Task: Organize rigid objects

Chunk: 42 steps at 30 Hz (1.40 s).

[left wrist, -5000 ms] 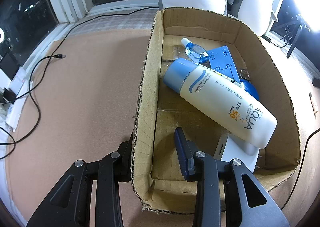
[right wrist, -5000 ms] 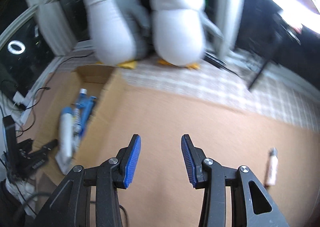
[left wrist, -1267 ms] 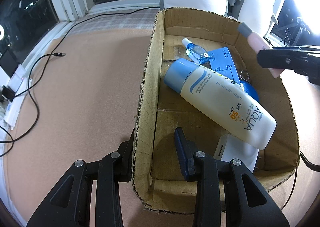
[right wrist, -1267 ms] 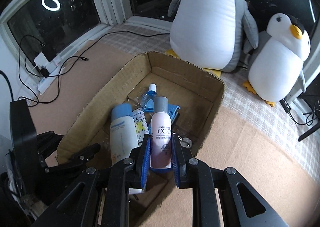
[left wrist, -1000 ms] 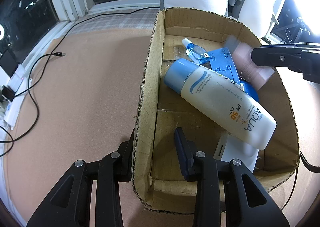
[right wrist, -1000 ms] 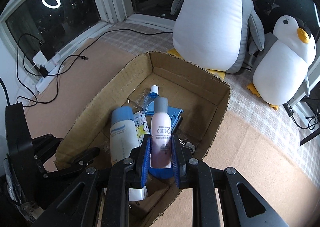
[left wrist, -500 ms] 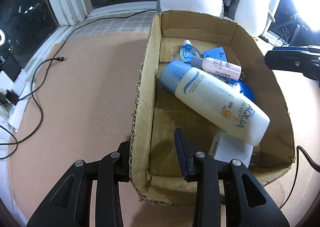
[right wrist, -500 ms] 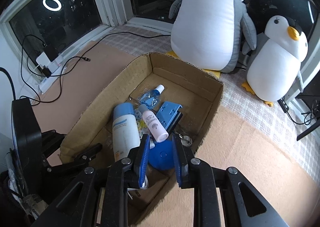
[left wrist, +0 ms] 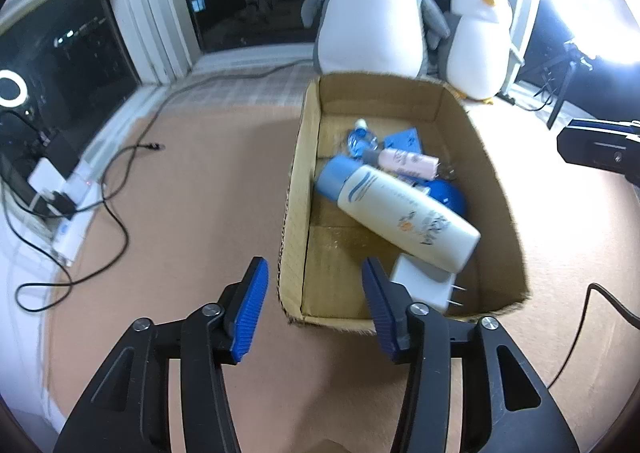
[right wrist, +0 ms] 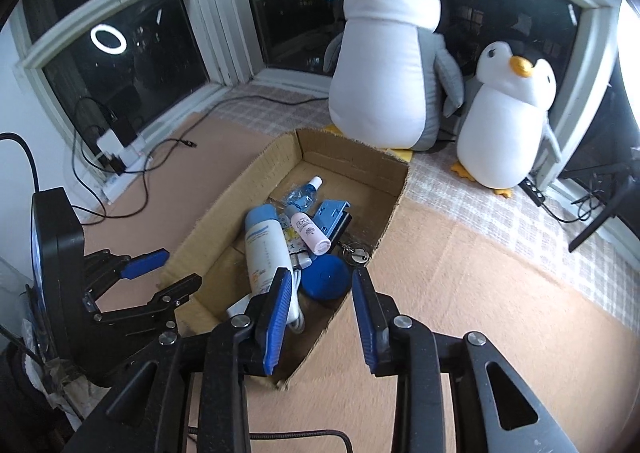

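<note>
Inside the box: small pink cosmetic bottle with a grey cap (right wrist: 310, 233) is lying on its side in the open brown cardboard box (left wrist: 298, 189), resting over the blue plastic bracket (right wrist: 330, 213) and just beside the big white sunscreen bottle with a light-blue cap (left wrist: 394, 205)
Also in there: round dark-blue puck (right wrist: 324, 277), white plug charger (left wrist: 420, 283), small clear blue bottle (right wrist: 304, 191), a key ring (right wrist: 354, 251)
Left gripper (left wrist: 312, 295): jaws opening, nothing between the pads; the box's near-left corner sits just past them
Right gripper (right wrist: 320, 311): jaws opening too, empty, hovering over the box's near-right wall
Key relation: pink bottle lies ahead of and below the right gripper, long axis running away and slightly left; right hand is nearer to it
My guess: drop-off's done, nothing else loose on the tan carpeted floor (left wrist: 192, 189) that I can see
</note>
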Motion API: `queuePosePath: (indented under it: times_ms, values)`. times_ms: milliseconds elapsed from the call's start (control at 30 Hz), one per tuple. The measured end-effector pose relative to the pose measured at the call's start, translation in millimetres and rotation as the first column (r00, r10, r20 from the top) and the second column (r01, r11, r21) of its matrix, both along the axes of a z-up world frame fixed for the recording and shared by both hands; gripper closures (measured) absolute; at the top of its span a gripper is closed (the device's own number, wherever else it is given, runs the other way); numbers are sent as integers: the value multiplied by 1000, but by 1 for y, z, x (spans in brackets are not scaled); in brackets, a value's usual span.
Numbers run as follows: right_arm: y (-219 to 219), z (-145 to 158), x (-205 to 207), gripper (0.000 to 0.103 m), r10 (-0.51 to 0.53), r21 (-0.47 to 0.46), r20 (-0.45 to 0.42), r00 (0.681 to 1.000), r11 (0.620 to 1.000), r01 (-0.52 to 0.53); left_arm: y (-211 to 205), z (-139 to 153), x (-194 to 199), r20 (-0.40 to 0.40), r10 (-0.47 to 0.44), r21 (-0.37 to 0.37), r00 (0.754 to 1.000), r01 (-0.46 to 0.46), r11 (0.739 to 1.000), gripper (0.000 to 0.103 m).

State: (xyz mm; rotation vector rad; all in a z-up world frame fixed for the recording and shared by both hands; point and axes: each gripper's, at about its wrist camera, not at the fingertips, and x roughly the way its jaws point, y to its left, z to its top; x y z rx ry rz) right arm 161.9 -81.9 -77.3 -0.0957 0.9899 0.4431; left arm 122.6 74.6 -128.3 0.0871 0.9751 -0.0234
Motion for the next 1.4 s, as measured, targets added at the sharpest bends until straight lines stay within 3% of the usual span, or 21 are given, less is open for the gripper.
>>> queuePosePath:
  times_ms: [267, 467, 600, 800, 1400]
  values:
    - [-22, 36, -41, 67, -48, 50, 78, 996, 998, 44, -11, 53, -36, 113, -17, 12, 993, 16, 1000, 39]
    - [-34, 58, -72, 53, -96, 78, 136, 986, 993, 85, -18, 81, -63, 177, -33, 18, 984, 30, 999, 29]
    - [-41, 68, -90, 38, -130, 78, 173, 976, 990, 118, -22, 93, -75, 202, -38, 13, 979, 36, 999, 29]
    - [-47, 78, -112, 28, -169, 75, 221, 961, 985, 156, -24, 103, -89, 223, -42, 0, 974, 43, 999, 25]
    - [-68, 79, -133, 26, -229, 84, 235, 945, 973, 215, -27, 109, -99, 229, -43, -11, 973, 46, 999, 25]
